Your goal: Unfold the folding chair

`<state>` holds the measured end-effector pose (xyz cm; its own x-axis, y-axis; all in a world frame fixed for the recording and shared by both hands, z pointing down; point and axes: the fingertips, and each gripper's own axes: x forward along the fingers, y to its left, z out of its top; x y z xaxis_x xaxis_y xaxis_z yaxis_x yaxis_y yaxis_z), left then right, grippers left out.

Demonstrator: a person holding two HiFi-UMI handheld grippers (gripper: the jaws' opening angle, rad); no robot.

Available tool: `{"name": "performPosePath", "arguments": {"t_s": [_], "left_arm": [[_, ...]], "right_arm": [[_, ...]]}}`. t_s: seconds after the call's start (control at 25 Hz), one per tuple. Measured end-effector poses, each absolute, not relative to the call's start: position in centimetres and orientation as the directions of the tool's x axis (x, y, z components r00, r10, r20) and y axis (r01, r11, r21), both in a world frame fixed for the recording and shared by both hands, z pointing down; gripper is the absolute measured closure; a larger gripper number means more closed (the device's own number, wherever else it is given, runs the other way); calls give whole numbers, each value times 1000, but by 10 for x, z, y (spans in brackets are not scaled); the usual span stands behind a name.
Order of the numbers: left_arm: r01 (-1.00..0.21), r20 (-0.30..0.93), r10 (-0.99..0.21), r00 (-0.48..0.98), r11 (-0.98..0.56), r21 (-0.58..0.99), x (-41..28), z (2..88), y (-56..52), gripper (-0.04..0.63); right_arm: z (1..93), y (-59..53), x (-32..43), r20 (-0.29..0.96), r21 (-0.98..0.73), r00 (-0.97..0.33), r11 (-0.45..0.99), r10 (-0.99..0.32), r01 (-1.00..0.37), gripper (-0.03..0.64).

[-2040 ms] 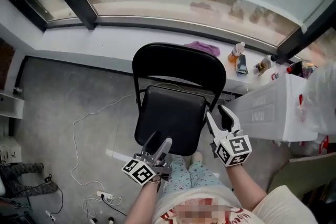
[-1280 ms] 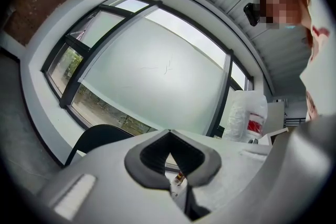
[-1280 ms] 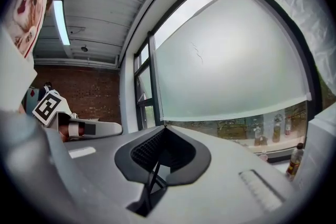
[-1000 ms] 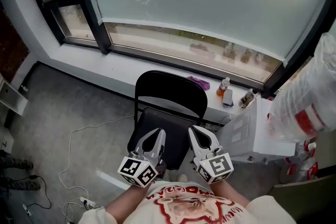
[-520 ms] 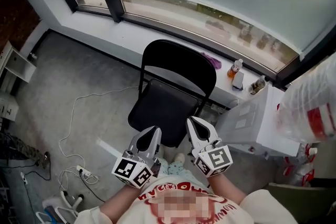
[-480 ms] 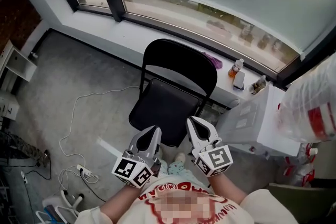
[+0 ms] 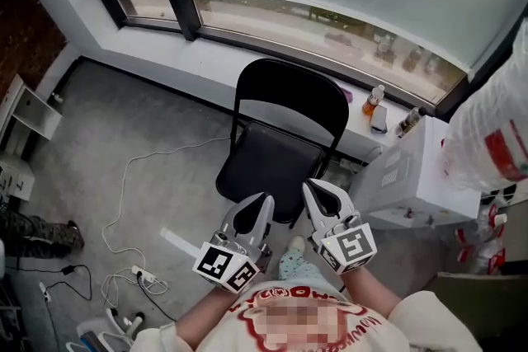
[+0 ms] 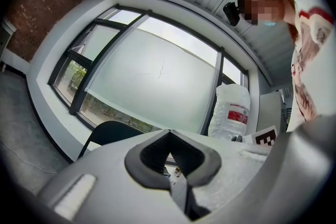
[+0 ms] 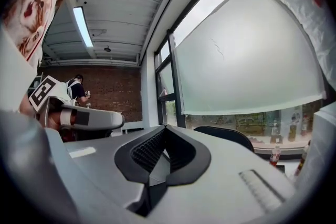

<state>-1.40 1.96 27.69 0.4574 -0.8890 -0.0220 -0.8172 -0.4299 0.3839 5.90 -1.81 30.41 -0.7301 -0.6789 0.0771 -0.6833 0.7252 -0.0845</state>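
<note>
The black folding chair (image 7: 276,161) stands open on the grey floor (image 7: 124,136), right by the window sill (image 7: 198,53), with its seat down and its back up. Its legs are mostly hidden under the seat. The left gripper (image 7: 259,204) and the right gripper (image 7: 318,190) hang close to the front of the seat. Each claw is closed tight, tip to tip, and has nothing in it. Each gripper has a cube with black and white squares, not words. A big white jug (image 8: 231,112) on the right has a red label, but its words are too blurry to read. Small bottles (image 7: 374,99) sit on the sill, and their labels are too tiny to read. A white cable (image 7: 124,185) curls on the floor. The jug is cut off at the edge in the head view.
</note>
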Motion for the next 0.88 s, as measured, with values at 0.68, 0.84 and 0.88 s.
{"name": "performPosePath", "arguments": {"t_s": [0.68, 0.84, 0.88], "left_arm": [[-771, -8, -856, 517, -469, 430, -134, 286, 233, 595], [-741, -28, -827, 562, -518, 427, -125, 286, 257, 595], [-736, -35, -821, 570, -529, 423, -121, 284, 261, 595]], "right_arm": [[307, 226, -58, 100, -102, -677, 669, -729, -736, 594], [302, 261, -51, 102, -65, -654, 651, -750, -757, 594], [299, 265, -46, 91, -61, -645, 642, -759, -764, 594]]}}
